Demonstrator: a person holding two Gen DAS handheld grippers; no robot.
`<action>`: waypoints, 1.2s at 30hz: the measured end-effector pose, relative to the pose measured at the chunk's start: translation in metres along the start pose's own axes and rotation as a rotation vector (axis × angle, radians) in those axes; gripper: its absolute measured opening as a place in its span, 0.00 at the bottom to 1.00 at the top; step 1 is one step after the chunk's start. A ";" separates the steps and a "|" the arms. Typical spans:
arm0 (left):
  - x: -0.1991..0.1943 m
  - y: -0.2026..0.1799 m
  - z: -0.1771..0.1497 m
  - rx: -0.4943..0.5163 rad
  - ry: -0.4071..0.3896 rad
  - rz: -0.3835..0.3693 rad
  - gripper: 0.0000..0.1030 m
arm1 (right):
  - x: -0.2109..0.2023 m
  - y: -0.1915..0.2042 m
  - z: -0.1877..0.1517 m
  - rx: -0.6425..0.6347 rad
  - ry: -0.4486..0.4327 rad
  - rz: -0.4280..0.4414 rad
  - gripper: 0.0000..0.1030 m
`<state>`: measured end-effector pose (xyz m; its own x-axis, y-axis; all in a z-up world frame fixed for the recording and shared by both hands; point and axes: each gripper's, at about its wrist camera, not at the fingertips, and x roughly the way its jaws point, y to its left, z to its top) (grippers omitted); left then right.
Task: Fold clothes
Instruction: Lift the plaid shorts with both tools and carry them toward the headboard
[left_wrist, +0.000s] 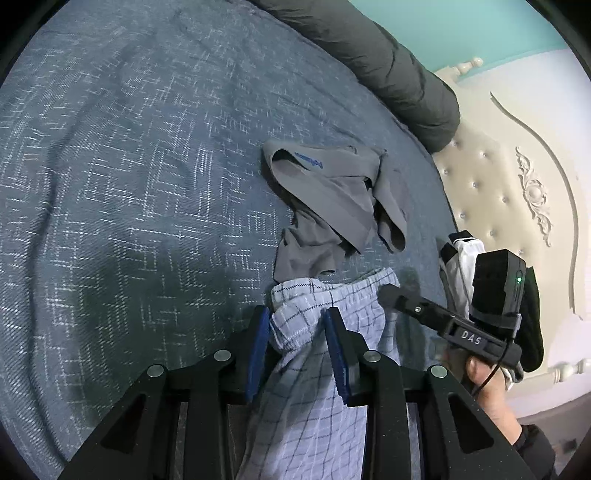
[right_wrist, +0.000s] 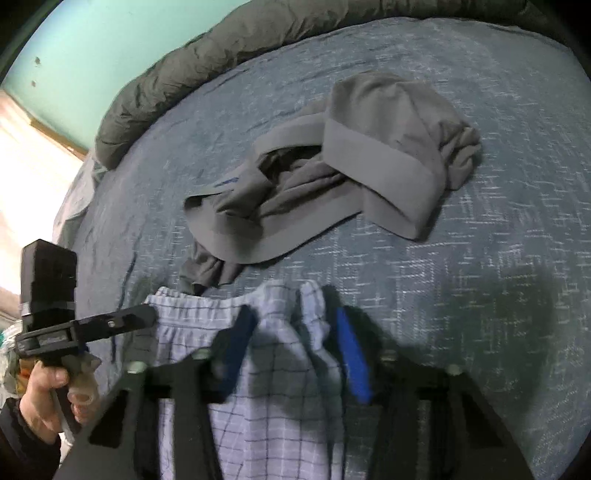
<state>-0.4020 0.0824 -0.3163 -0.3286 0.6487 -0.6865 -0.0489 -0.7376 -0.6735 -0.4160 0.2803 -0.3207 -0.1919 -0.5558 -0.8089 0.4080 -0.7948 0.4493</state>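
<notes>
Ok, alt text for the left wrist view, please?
The left gripper holds its jaws apart around the bunched waistband of light blue checked shorts on a blue bedspread. Crumpled grey underwear lies beyond; the right gripper reaches the shorts' other edge.

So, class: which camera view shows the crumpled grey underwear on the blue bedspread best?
The right wrist view: the crumpled grey underwear lies large and near the centre, with waistband and folds clear. The left wrist view shows the same garment smaller, off toward the right, though its blue lettering shows.
</notes>
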 end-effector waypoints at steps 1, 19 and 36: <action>0.001 0.000 0.000 0.002 0.000 -0.004 0.31 | 0.000 0.000 0.000 0.000 -0.002 0.009 0.28; -0.063 -0.073 -0.006 0.155 -0.104 0.004 0.15 | -0.084 0.046 -0.005 -0.116 -0.189 0.106 0.10; -0.201 -0.247 -0.036 0.399 -0.292 -0.017 0.15 | -0.287 0.118 -0.017 -0.278 -0.488 0.104 0.10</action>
<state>-0.2903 0.1403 -0.0218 -0.5721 0.6237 -0.5326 -0.3950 -0.7787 -0.4875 -0.2981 0.3503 -0.0424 -0.5013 -0.7280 -0.4678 0.6533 -0.6729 0.3471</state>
